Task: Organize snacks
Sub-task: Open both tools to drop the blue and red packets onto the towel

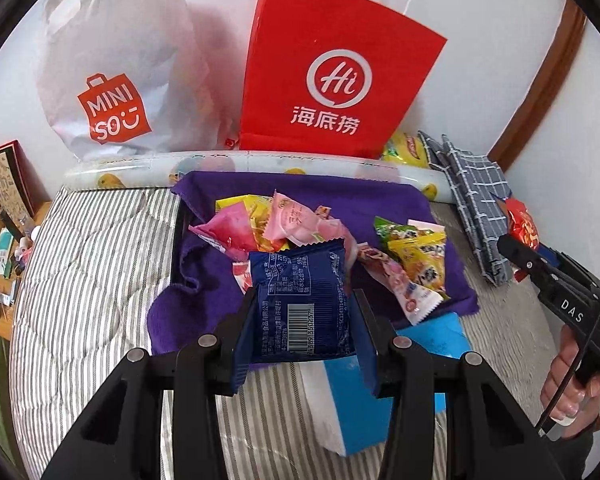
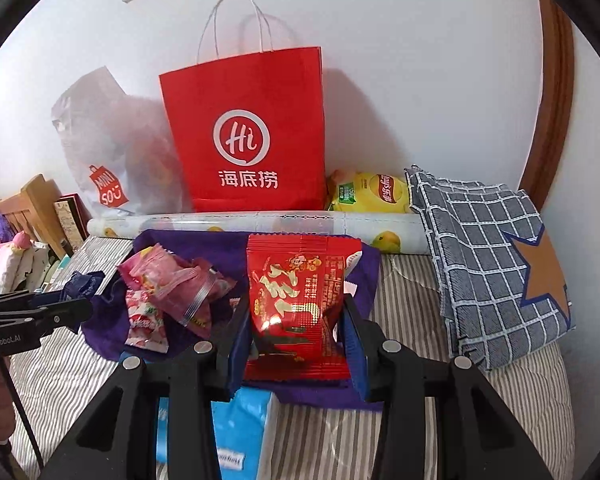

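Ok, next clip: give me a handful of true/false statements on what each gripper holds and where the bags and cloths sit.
1. The left gripper is closed on a dark blue snack packet. True.
2. The right gripper is empty. False: it grips a red snack packet.
3. The red paper bag stands upright against the wall. True.
4. The loose snacks lie on a green towel. False: they lie on a purple cloth.
5. The yellow chip bag lies in front of the purple cloth. False: it sits at the wall, beside the red paper bag.
6. A checked grey cloth lies right of the purple cloth. True.
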Tool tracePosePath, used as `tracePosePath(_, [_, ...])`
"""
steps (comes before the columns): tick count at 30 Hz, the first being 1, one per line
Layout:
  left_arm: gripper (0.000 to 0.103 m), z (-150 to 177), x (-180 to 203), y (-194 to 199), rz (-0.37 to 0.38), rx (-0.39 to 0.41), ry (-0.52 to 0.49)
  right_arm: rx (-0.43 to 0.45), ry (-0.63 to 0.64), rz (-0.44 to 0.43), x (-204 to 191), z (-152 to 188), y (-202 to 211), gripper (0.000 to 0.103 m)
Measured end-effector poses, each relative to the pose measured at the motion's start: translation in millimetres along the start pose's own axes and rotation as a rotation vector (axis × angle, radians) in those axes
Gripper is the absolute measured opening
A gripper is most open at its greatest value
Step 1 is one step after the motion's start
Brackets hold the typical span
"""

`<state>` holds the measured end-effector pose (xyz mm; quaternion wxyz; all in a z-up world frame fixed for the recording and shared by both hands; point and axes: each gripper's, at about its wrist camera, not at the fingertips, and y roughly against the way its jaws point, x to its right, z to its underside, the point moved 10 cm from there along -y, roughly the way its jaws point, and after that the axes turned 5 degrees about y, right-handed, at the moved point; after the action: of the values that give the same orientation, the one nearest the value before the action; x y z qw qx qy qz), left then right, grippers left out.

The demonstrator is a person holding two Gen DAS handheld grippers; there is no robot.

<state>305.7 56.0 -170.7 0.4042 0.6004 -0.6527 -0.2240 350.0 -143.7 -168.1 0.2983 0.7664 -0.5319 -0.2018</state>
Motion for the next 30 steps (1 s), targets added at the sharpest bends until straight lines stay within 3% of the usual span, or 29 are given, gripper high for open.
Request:
tracePosePath(13, [0.044,-13.3,-12.7,-42.8,0.0,-0.037,0.007,-0.047,-0.006,-0.03,-5.5,-18.2,-55.7,0.04])
tracePosePath(30, [0.045,-19.7,-18.8,-78.1,0.005,-0.065,0.017,-0.152,0.031,-0.031,-18.7,-9.7,-105.9,0.042])
